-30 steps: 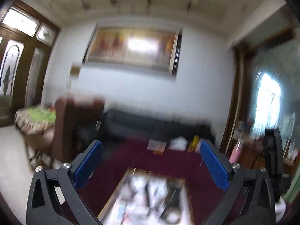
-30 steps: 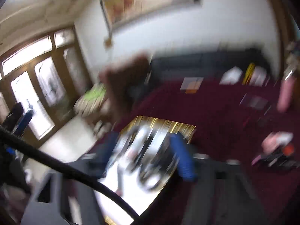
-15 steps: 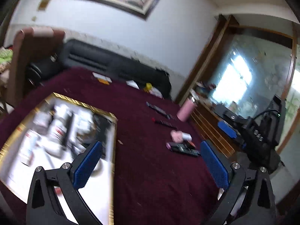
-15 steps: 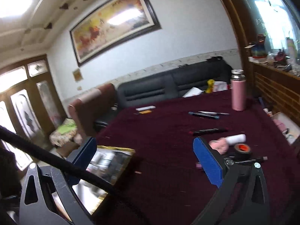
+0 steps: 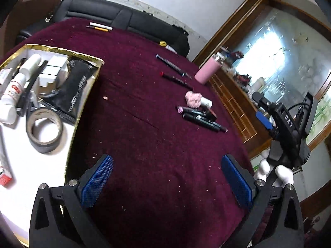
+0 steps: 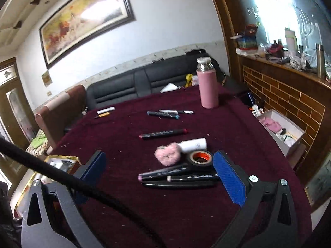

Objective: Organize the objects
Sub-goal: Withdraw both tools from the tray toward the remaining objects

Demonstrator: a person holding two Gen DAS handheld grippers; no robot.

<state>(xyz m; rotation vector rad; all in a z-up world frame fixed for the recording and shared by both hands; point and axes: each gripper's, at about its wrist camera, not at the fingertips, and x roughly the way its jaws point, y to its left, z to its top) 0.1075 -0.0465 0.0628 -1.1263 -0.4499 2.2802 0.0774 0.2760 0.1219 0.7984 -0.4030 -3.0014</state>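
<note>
A gold-rimmed white tray (image 5: 86, 107) lies at the left on the maroon cloth, holding a grey tape roll (image 5: 44, 130), white tubes and a black pouch. My left gripper (image 5: 167, 179) is open and empty above the bare cloth beside the tray. My right gripper (image 6: 159, 175) is open and empty, hovering just before a pile: black markers (image 6: 175, 175), a black tape roll (image 6: 199, 158), a pink fluffy ball (image 6: 167, 154) and a white tube (image 6: 193, 144). The pile also shows in the left wrist view (image 5: 198, 109). The right gripper body shows there at the far right (image 5: 287, 128).
A pink flask (image 6: 206, 86) stands at the table's far right. More markers (image 6: 163, 134) (image 6: 163, 114) and pens (image 6: 105, 111) lie further back. A black sofa (image 6: 140, 84) is behind the table, a brick-fronted counter (image 6: 289, 95) and a white box (image 6: 281, 130) to the right.
Both views have tilted down from the room toward the table. The right gripper has come closer to the pile of markers and tape. Both grippers stay open.
</note>
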